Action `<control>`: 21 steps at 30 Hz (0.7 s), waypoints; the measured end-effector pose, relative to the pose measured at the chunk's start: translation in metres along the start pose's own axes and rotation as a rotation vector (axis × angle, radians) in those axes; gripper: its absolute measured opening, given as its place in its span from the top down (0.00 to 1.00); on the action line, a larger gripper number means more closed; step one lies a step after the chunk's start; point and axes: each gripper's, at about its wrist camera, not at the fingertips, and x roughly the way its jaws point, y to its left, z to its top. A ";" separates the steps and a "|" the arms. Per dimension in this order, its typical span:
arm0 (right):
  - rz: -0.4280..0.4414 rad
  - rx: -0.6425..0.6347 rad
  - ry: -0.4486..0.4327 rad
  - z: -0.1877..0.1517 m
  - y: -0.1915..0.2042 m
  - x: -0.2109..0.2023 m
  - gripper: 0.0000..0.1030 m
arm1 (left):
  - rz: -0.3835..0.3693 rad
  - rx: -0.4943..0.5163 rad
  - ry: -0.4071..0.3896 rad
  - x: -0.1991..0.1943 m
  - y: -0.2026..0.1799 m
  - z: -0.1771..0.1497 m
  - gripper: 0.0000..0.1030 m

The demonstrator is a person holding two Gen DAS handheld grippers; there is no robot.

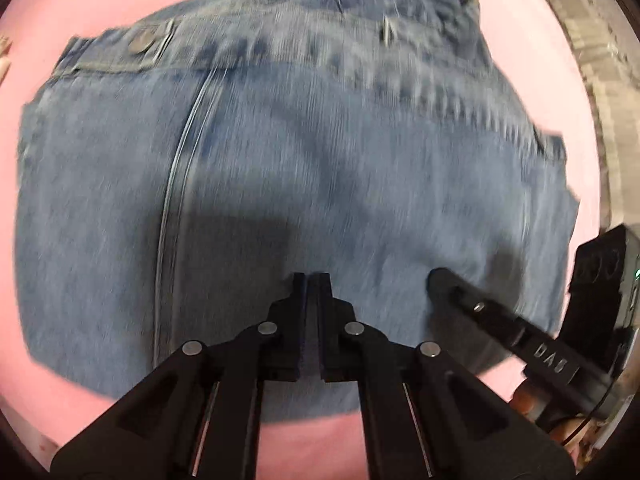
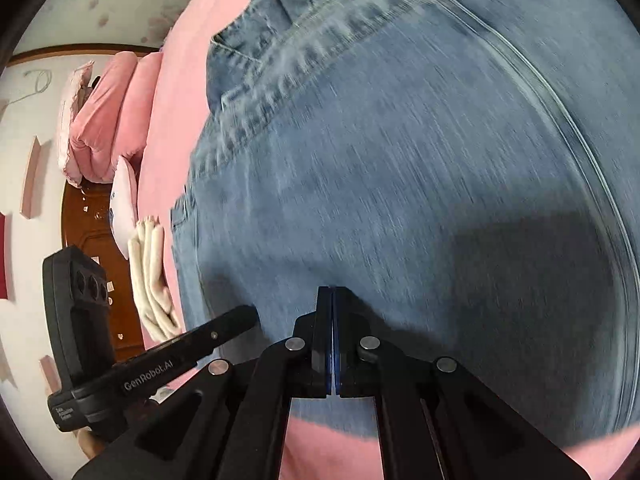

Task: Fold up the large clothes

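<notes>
Folded blue jeans [image 1: 320, 184] lie flat on the pink bed sheet [image 1: 100, 8]; the waistband with a metal button [image 1: 142, 42] is at the far side. My left gripper [image 1: 311, 280] is shut with nothing clearly between the pads, its tips over the denim near the near edge. My right gripper [image 2: 333, 292] is also shut, tips over the jeans [image 2: 400, 160]. It shows in the left wrist view [image 1: 438, 280] to the right, its tip on the cloth. The left gripper shows in the right wrist view [image 2: 244, 316] at the left. Both views are motion-blurred.
Pink pillows [image 2: 108, 120] and a folded cream cloth [image 2: 152, 276] lie at the bed's far edge, with a brown wooden headboard [image 2: 88, 240] and white wall behind. A grey patterned floor [image 1: 600, 60] lies beyond the bed's right edge.
</notes>
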 end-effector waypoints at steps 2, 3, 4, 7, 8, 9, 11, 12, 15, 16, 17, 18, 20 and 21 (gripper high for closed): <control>0.007 -0.004 -0.005 0.014 -0.009 -0.013 1.00 | -0.032 -0.029 -0.004 0.001 0.004 0.011 0.99; 0.009 -0.005 -0.004 0.023 -0.010 -0.008 1.00 | -0.053 -0.042 -0.022 -0.002 0.007 0.019 0.99; 0.012 -0.013 -0.004 0.030 -0.011 -0.010 1.00 | -0.061 -0.043 -0.038 -0.007 0.011 0.033 0.99; 0.027 -0.060 -0.058 0.054 -0.017 -0.028 1.00 | -0.062 -0.045 -0.106 -0.016 0.013 0.054 0.99; 0.031 -0.057 -0.069 0.060 -0.017 -0.027 1.00 | -0.055 -0.044 -0.116 -0.019 0.016 0.065 0.99; 0.033 -0.050 -0.079 0.068 -0.017 -0.024 1.00 | -0.041 -0.044 -0.127 -0.018 0.021 0.071 0.99; 0.039 -0.036 -0.104 0.084 -0.027 -0.037 1.00 | -0.016 -0.043 -0.129 -0.016 0.022 0.085 0.99; 0.031 -0.045 -0.127 0.091 -0.022 -0.032 1.00 | 0.005 -0.035 -0.120 -0.016 0.025 0.089 0.99; -0.025 -0.094 -0.169 0.111 -0.030 -0.047 1.00 | -0.034 -0.072 -0.134 -0.029 0.042 0.095 0.99; -0.024 -0.096 -0.158 0.115 -0.035 -0.053 1.00 | -0.040 -0.088 -0.153 -0.034 0.051 0.096 0.99; -0.040 -0.107 -0.156 0.118 -0.046 -0.069 1.00 | -0.053 -0.104 -0.186 -0.045 0.069 0.091 0.99; -0.061 -0.119 -0.164 0.119 -0.049 -0.074 1.00 | -0.085 -0.110 -0.231 -0.056 0.087 0.081 0.99; -0.158 -0.166 -0.226 0.121 -0.078 -0.111 1.00 | 0.021 -0.071 -0.355 -0.081 0.121 0.055 0.99; -0.191 -0.174 -0.251 0.119 -0.081 -0.113 1.00 | 0.109 -0.045 -0.394 -0.091 0.137 0.046 0.99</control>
